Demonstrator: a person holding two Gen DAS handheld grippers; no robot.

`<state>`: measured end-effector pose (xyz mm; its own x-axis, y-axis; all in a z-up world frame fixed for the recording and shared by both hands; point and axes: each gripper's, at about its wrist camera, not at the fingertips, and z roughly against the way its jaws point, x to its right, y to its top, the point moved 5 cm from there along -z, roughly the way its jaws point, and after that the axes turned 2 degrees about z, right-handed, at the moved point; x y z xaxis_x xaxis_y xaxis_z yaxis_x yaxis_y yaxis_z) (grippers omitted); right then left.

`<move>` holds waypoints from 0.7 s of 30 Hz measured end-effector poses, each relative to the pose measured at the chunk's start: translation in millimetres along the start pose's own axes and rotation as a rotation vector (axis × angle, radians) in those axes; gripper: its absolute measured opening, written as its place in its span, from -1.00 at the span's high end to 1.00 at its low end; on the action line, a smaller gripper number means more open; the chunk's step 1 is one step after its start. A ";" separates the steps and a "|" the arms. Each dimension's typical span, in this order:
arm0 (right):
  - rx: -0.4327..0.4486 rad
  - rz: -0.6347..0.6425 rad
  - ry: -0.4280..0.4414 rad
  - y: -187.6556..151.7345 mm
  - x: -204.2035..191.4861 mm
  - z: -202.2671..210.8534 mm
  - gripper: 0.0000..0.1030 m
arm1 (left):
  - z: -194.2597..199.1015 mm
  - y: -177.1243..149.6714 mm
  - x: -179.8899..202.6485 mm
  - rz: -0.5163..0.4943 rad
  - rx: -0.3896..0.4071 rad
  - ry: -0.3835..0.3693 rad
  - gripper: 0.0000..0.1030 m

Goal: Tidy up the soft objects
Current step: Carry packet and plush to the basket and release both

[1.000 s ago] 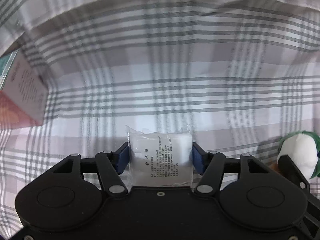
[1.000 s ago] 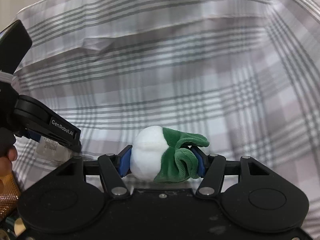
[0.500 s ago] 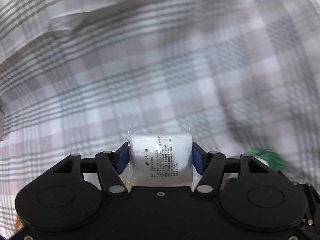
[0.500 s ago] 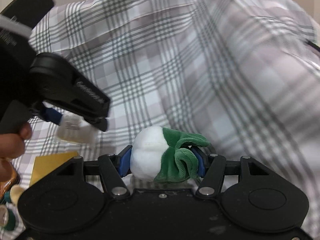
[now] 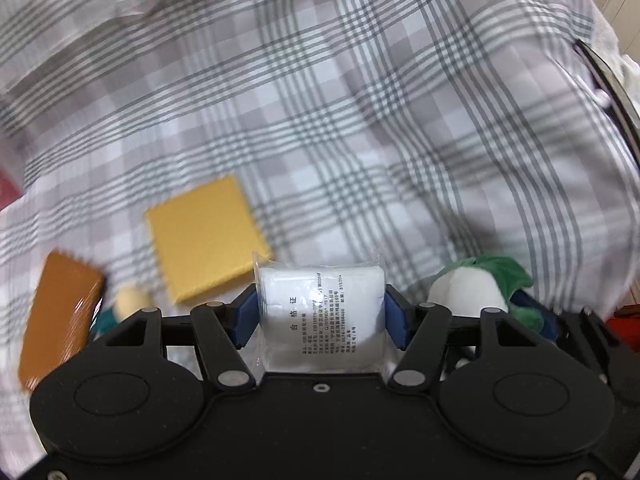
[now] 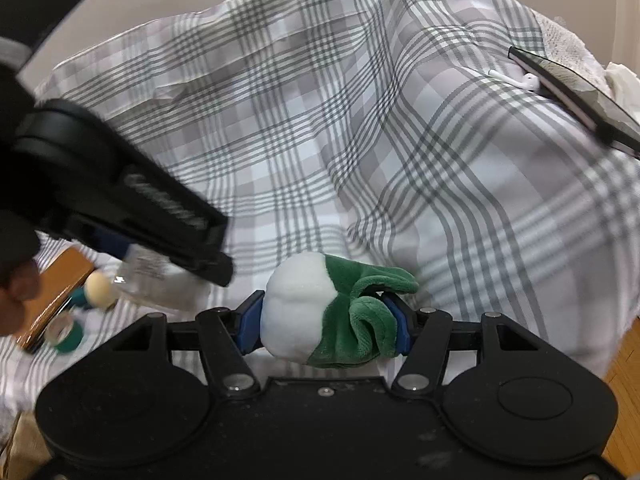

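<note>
Carrying one soft thing per hand is how it looked at this point: the left gripper point(image 5: 322, 314) had its blue pads pinched on the sides of a white packet in clear plastic wrap point(image 5: 322, 320), and the right gripper point(image 6: 322, 320) was clamped on a plush white radish with green leaves point(image 6: 332, 312). So both task items were up off the plaid bedsheet point(image 5: 360, 128), each sitting right between its own jaws, long axis running crosswise from pad to pad. The radish had its white end toward its gripper's left pad and the leaves toward the right one. What the next move seemed to hinge on, I'd guess, was the little cluster out past the left gripper, ahead and to its left: a yellow square pad point(image 5: 204, 240), an orange-brown block point(image 5: 60, 320) and a small cream-coloured ball thing point(image 5: 130, 298) I couldn't make out properly. The left hand was clearly the nearer one to that pile. The right gripper sat just beside the left, on its right, so the radish had further to travel across.
</note>
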<state>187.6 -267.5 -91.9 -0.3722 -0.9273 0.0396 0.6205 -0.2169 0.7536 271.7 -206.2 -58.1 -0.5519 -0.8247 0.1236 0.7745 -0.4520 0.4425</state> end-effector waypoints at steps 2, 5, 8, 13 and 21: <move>0.001 0.011 0.008 -7.5 -3.9 14.7 -0.15 | 19.7 -18.5 -7.7 0.010 0.020 0.021 -0.15; 0.005 0.019 0.029 -17.7 -9.8 38.6 -0.15 | 48.0 -45.9 -16.9 0.027 0.050 0.056 -0.15; 0.011 0.032 0.059 -26.0 -18.6 62.8 -0.15 | 69.4 -74.5 -29.6 0.057 0.070 0.096 -0.15; 0.016 0.059 0.125 -35.1 -34.7 96.1 -0.15 | 87.5 -121.4 -52.0 0.120 0.060 0.153 -0.15; -0.083 0.062 0.287 -48.1 -62.3 121.2 -0.16 | 88.4 -181.1 -72.9 0.207 -0.010 0.194 -0.15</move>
<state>97.3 -162.3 -51.1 -0.1288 -0.9853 -0.1119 0.6946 -0.1702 0.6990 144.4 -34.2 -68.7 -0.3130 -0.9490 0.0378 0.8683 -0.2698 0.4161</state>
